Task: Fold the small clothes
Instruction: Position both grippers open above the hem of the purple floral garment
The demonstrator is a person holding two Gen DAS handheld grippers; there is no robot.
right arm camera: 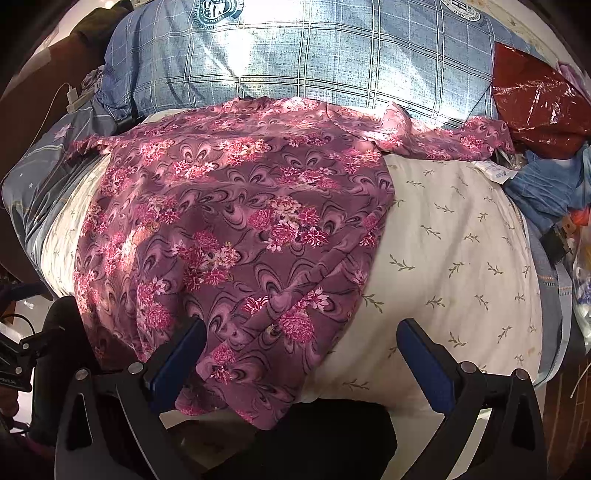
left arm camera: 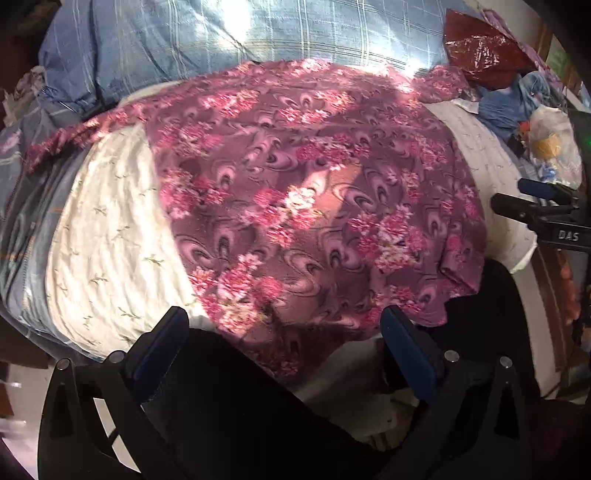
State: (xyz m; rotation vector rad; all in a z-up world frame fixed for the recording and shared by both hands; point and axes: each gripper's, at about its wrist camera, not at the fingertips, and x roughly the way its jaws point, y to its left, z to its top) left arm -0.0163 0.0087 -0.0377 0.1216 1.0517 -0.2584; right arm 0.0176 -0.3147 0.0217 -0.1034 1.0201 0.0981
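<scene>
Purple floral shirt [left arm camera: 295,199] spread out on a cream sheet [left arm camera: 110,236] atop the bed, back side or front side up, cannot tell which. Sleeves reach out to either side near the far edge, by the blue checked pillow [left arm camera: 258,33]. Hem end hangs slightly over the near edge of the bed. Laid flat like this, likely so side folds can be made cleanly.

Left gripper [left arm camera: 284,332] wide open, nothing between the fingers; it hovers over the near hem, fabric visible in the gap but not pinched. Right gripper [right arm camera: 301,343] also wide open and empty, poised over the shirt's near right corner where cloth meets bare sheet. In the left view, the right gripper shows at the right edge, beside the shirt's side.

Red plastic bag [right arm camera: 535,99] and other blue cloth [right arm camera: 546,192] piled at the right, clear of the shirt.

Judgement: folding not yet begun; both tools placed at the hem corners to take hold. Fabric looks thin and slippery, so a shallow pinch may slide off.
</scene>
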